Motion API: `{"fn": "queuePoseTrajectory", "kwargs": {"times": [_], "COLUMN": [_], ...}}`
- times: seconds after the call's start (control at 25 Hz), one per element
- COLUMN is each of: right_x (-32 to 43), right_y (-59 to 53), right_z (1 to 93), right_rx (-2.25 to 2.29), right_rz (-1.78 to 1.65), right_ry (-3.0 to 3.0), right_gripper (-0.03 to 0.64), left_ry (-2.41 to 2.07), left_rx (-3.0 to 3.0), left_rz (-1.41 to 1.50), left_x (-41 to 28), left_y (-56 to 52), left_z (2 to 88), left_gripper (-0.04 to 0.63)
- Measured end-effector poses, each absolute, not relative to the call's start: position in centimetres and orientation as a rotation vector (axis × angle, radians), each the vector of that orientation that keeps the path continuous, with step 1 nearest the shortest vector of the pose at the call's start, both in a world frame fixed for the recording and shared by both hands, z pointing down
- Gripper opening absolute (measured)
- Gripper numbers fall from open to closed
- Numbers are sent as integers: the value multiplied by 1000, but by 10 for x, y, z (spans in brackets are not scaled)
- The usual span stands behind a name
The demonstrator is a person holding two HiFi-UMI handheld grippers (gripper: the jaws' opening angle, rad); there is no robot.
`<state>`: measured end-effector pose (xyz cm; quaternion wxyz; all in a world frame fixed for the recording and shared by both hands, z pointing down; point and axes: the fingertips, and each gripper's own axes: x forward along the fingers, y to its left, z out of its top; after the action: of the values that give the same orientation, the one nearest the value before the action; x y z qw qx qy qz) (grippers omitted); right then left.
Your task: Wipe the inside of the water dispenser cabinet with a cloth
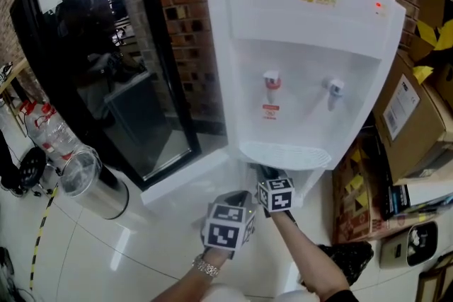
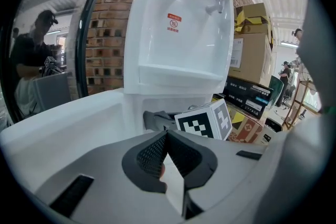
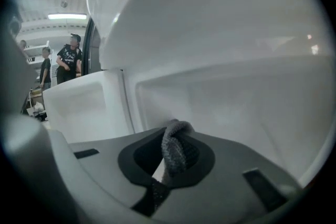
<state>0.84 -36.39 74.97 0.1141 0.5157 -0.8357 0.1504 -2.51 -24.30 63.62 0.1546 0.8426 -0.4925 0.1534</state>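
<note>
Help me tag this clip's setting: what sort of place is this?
Probably a warehouse or workshop back area, not a home: the water dispenser stands against a bare brick wall, cardboard boxes are piled beside it, and a strip light glows overhead.

Dispenser (image 1: 304, 46) is standing against the brick wall (image 1: 187, 25), its door (image 1: 106, 60) hanging open to the left. Boxes (image 1: 410, 109) are sitting on the right, a bin (image 1: 99, 187) and bottles (image 1: 46, 124) left of the door. Right gripper (image 3: 173, 139) is poking into the cabinet (image 3: 236, 92) below, cloth (image 3: 176, 149) between its jaws; left gripper (image 2: 167, 136) is hanging just beside it, doorward.
</note>
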Motion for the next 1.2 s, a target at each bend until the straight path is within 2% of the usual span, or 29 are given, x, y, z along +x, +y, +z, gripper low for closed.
{"fn": "queuePoseTrajectory", "kwargs": {"times": [0.4,0.6,0.8,1.08,1.2], "right_x": [13,33,0,-12,-7], "right_y": [-344,-368,-365,-359,-352], "right_z": [863,780,722,829,842], "right_rx": [1342,1583,1598,1418,1368], "right_rz": [589,509,320,418,471], "right_ry": [-2201,-2350,-2520,-2295,-2239], "right_gripper": [9,9,9,9,9], "left_ry": [-1400,-1403,-1405,-1409,-1413], "left_rx": [2433,2425,2425,2435,2432], "left_rz": [433,419,438,443,436], "left_x": [-24,-25,-25,-29,-32], "left_y": [-240,-242,-243,-240,-240], "left_z": [632,633,635,631,630], "left_gripper": [2,2,2,2,2]}}
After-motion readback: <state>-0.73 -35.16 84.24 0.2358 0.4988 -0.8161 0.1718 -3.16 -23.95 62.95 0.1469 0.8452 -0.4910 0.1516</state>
